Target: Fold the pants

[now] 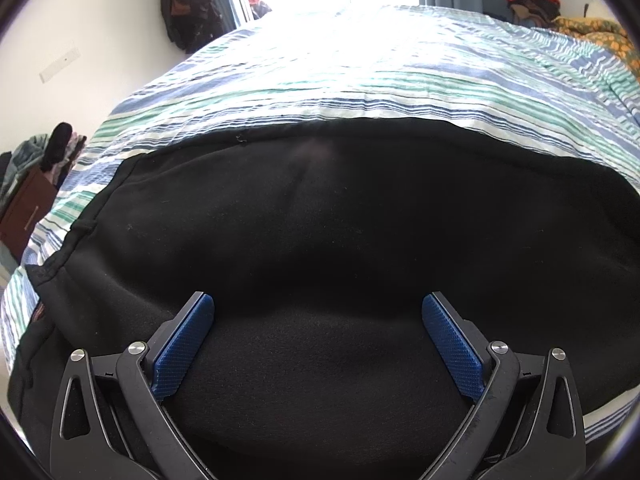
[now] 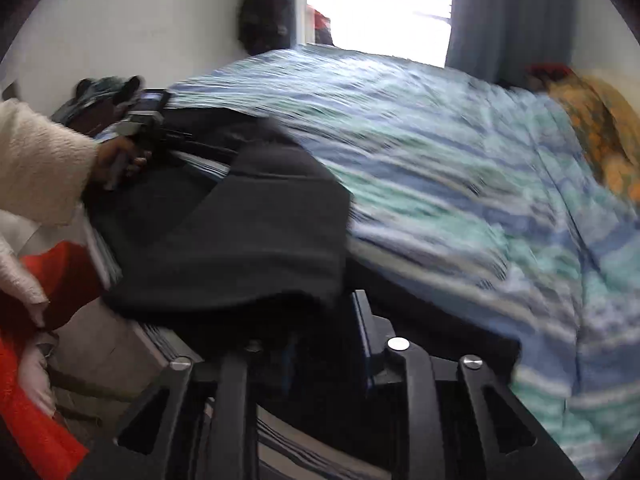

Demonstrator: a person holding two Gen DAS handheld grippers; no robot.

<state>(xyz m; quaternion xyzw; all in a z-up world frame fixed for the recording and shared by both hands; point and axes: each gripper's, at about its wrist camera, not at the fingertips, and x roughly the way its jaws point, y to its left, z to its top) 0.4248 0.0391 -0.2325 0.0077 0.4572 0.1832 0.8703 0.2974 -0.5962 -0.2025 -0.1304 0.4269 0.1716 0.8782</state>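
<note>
The left gripper (image 1: 318,316) hovered spread above the black pants (image 1: 340,216), apparently steadying them, while the right gripper (image 2: 320,320) pinched a fold.

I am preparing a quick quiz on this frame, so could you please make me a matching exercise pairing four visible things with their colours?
Things:
1. pants
2. bedspread
3. pads of the left tongs
4. sleeve

Colours:
A. cream and fluffy
B. blue, textured
C. black
D. striped blue, green and white

Pairs: 1-C, 2-D, 3-B, 4-A
</note>
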